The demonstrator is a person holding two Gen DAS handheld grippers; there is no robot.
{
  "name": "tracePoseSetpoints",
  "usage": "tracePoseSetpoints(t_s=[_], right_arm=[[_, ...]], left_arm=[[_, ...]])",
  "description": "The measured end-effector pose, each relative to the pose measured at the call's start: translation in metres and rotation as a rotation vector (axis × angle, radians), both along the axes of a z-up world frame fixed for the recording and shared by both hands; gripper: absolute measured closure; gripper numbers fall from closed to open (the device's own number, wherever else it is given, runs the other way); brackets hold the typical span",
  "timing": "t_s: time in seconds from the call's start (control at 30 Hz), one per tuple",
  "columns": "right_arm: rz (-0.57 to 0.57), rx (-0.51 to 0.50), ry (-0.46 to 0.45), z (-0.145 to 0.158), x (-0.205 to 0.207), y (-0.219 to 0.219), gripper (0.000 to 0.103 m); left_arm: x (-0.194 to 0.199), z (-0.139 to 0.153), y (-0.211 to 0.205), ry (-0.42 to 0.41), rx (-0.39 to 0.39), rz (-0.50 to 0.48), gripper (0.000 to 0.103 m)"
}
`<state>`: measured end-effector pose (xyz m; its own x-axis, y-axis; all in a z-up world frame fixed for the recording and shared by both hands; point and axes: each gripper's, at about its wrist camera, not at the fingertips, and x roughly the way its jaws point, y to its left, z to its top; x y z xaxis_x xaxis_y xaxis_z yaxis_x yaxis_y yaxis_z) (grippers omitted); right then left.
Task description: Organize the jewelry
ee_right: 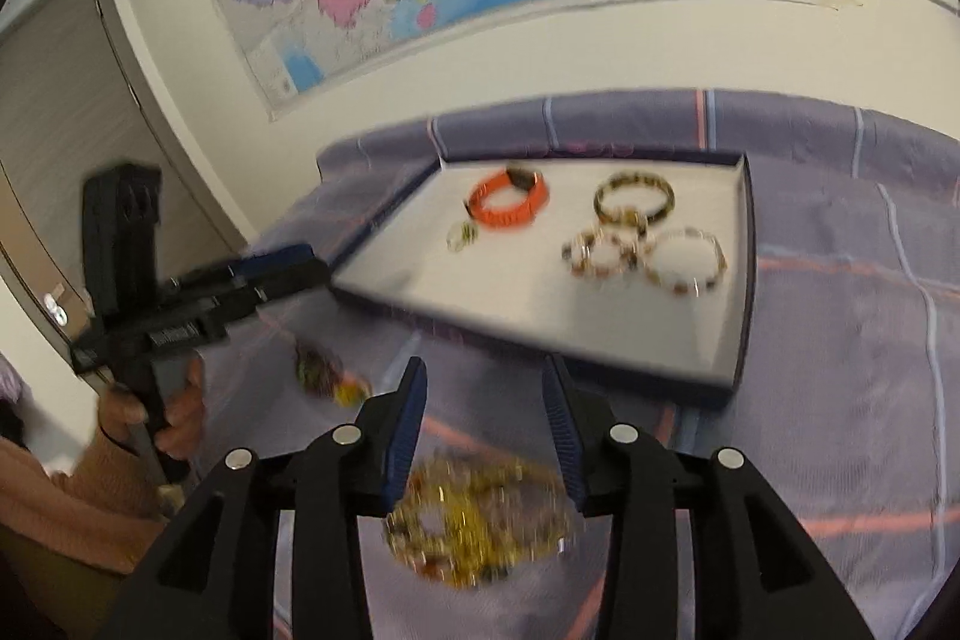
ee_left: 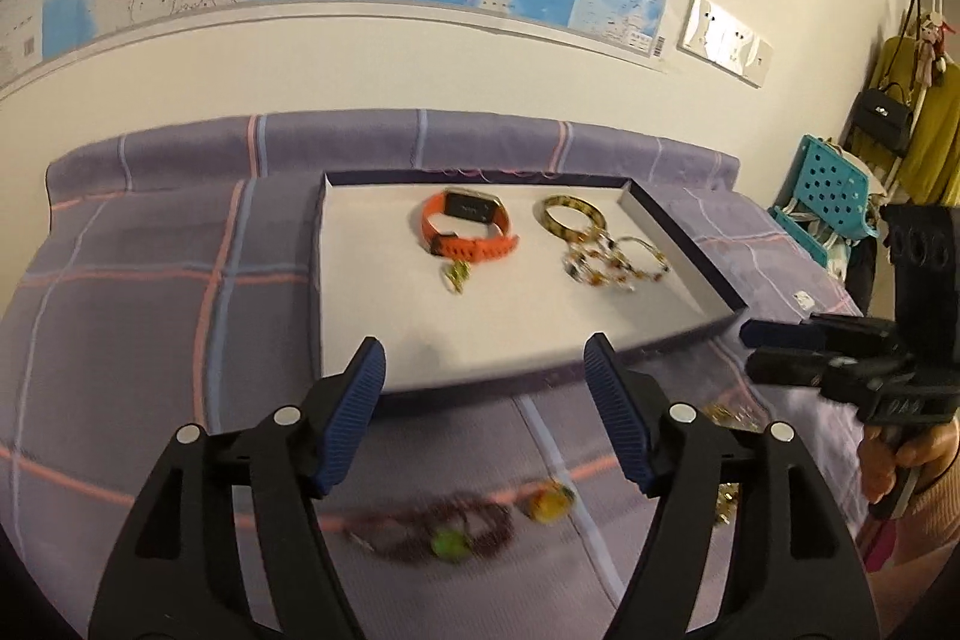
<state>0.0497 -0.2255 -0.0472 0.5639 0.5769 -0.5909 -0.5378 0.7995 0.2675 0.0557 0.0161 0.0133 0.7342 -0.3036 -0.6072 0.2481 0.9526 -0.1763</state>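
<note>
A shallow white tray [ee_left: 372, 304] [ee_right: 420, 292] lies on the purple plaid bedspread. In it are an orange watch [ee_left: 465, 226] [ee_right: 510, 202], a tortoiseshell bangle [ee_left: 573, 217] [ee_right: 633, 199], beaded bracelets [ee_left: 612, 265] [ee_right: 648, 259] and a small pendant [ee_left: 457, 276] [ee_right: 462, 236]. My left gripper [ee_left: 483, 358] is open above a dark beaded necklace with green and yellow stones [ee_left: 456, 532] [ee_right: 324, 376] in front of the tray. My right gripper [ee_right: 483, 382] is open above a heap of golden beaded jewelry [ee_right: 480, 520] [ee_left: 729, 415].
The bedspread [ee_left: 150, 340] [ee_right: 840, 340] covers the whole surface. A map hangs on the wall behind. A teal perforated chair [ee_left: 831, 196] and hanging bags stand at the right. A door [ee_right: 72, 130] is at the left.
</note>
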Motion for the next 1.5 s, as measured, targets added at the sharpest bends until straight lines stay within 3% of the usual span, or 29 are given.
tracePoseSetpoints(t_s=[0.2, 0.3, 0.5, 0.73, 0.97, 1.2, 1.27, 1.5], right_arm=[[-0.024, -0.017, 0.037, -0.016, -0.017, -0.008, 0.067], [-0.018, -0.029, 0.038, -0.019, -0.025, -0.009, 0.073], [0.043, -0.111, -0.012, -0.02, -0.038, 0.013, 0.076], [0.019, -0.164, -0.054, -0.017, -0.032, 0.021, 0.076], [-0.02, -0.189, -0.012, -0.027, -0.022, 0.011, 0.08], [-0.005, -0.216, -0.037, -0.027, -0.023, 0.017, 0.083], [0.002, -0.18, -0.029, -0.025, -0.023, 0.014, 0.095], [-0.004, -0.016, -0.004, -0.008, -0.026, -0.007, 0.095]], left_arm=[[-0.021, -0.009, -0.007, -0.001, 0.025, -0.026, 0.035], [-0.026, -0.016, -0.006, 0.018, 0.024, -0.029, 0.035], [-0.032, -0.023, -0.008, 0.034, 0.029, -0.037, 0.035], [-0.036, -0.022, -0.012, 0.031, 0.031, -0.059, 0.035], [-0.036, -0.026, -0.019, 0.044, 0.029, -0.082, 0.034], [-0.036, -0.029, -0.024, 0.053, 0.029, -0.097, 0.034], [-0.036, -0.029, -0.025, 0.056, 0.028, -0.096, 0.034], [-0.042, -0.029, -0.042, 0.056, 0.019, -0.184, 0.034]])
